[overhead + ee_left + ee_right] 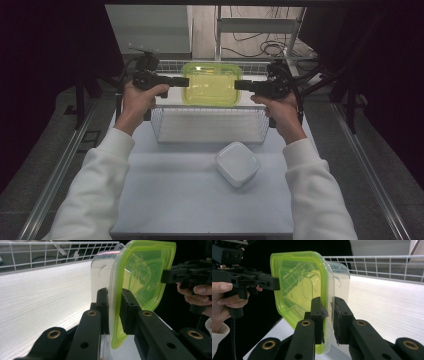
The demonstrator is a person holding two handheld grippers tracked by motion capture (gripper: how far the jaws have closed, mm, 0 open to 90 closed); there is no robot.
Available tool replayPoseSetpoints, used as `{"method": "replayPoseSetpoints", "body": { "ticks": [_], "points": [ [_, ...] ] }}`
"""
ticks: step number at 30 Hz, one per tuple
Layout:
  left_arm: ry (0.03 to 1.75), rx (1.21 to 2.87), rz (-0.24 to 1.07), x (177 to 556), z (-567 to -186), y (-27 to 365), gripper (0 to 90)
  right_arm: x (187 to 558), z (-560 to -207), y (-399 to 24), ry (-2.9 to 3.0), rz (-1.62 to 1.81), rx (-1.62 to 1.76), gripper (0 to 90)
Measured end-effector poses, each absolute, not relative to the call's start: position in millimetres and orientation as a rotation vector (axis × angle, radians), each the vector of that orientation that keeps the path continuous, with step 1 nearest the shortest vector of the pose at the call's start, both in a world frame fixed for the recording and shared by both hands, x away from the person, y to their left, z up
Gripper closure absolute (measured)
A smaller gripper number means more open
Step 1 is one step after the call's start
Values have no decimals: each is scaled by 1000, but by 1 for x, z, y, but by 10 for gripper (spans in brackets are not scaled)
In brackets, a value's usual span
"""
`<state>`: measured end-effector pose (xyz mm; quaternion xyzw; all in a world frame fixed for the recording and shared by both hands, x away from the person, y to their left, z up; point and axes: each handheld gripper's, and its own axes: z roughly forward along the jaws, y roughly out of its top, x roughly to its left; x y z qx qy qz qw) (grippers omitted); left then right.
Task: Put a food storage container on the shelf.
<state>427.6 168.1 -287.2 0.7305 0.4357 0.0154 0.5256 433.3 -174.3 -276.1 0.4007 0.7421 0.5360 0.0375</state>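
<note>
A clear plastic container with a yellow-green lid is held above the white wire basket at the far edge of the bench, clamped at its sides by the left tongs and the right tongs.

Lidded container held above wire basket, left gripper and right gripper at its sides, small tub on counter before the basket
</note>
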Motion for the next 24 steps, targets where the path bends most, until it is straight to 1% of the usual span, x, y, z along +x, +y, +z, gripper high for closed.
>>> {"method": "replayPoseSetpoints", "body": {
  "ticks": [5, 14, 20, 24],
  "points": [
    [1064, 1750, -16, 446, -300, 168, 795, 449, -283, -175, 2293, 1627, 1289, 791],
    [1104, 1748, -54, 464, -313, 168, 796, 470, -295, -175, 2329, 1603, 1385, 791],
    [1164, 1700, -155, 479, -320, 170, 796, 483, -298, -174, 2337, 1592, 1476, 790],
    [1198, 1700, -176, 488, -318, 171, 795, 491, -301, -174, 2331, 1605, 1543, 790]
  ]
}}
